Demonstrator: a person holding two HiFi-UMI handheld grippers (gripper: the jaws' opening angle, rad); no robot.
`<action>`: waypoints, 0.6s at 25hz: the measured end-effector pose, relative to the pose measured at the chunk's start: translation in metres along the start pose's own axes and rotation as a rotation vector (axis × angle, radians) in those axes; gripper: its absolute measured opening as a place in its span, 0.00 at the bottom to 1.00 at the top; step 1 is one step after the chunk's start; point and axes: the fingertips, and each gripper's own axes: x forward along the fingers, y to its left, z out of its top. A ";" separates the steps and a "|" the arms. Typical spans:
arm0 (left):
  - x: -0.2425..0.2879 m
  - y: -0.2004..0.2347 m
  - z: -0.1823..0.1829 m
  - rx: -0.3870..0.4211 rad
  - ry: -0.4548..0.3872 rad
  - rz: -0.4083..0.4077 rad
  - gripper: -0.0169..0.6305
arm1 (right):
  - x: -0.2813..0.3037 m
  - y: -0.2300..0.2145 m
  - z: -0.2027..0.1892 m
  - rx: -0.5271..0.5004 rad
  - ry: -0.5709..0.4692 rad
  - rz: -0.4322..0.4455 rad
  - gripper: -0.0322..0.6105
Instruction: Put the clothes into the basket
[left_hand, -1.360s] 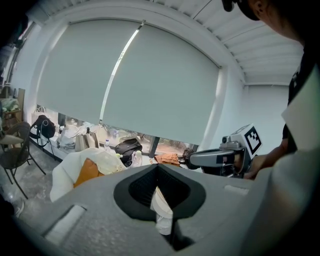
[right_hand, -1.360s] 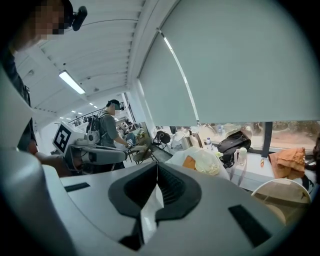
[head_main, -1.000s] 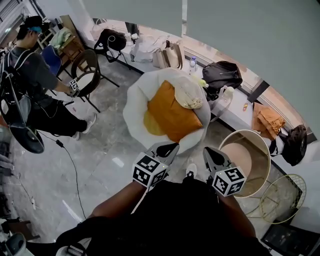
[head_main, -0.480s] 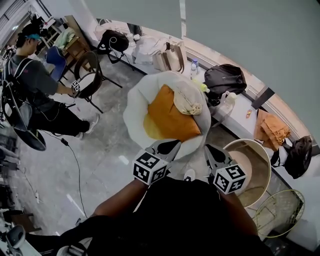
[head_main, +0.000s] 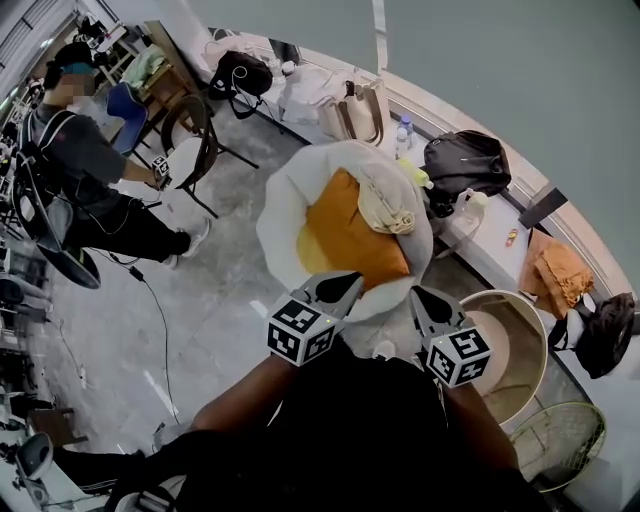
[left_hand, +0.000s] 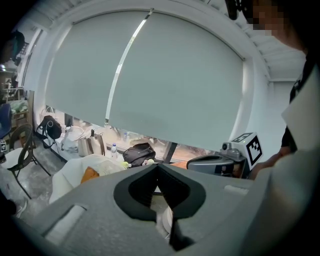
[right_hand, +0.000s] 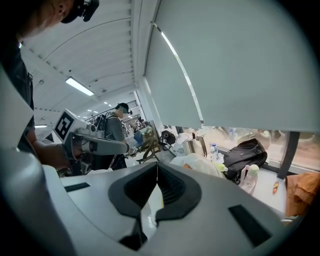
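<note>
**Garment dead ahead, basket off to my right**

Both of my hand-held grippers are empty with their jaws pressed together. The left gripper (head_main: 338, 287) and the right gripper (head_main: 425, 300) point forward side by side, over the near edge of the round white padded chair (head_main: 275, 215).

The piece I judge to be the clothing is the crumpled cream-coloured cloth garment (head_main: 385, 207). It lies on top of the flat orange cushion (head_main: 345, 235), toward the far right of the chair's seat. From my grippers it is straight ahead and beyond both tips, roughly on the line between them, so neither side is clearly closer. Its long axis runs on a diagonal, from far-left to near-right in the head view.

The round tan open-topped basket (head_main: 515, 350) stands on the floor to the right of the chair, just beside the right gripper and well apart from the garment. That settles it for me: the right gripper is the better one for the carry, since the swing to the basket is short on that side. The jaws have to open before I reach in, and I would come across the bundle's narrow width.
</note>
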 end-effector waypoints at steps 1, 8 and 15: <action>0.001 0.004 0.001 -0.003 0.001 0.002 0.03 | 0.005 -0.001 0.001 0.001 0.003 0.002 0.07; 0.002 0.048 0.004 -0.012 0.015 -0.028 0.03 | 0.046 0.002 0.010 0.020 0.011 -0.025 0.07; -0.002 0.102 0.031 0.035 0.020 -0.088 0.03 | 0.093 0.015 0.035 0.063 -0.006 -0.081 0.07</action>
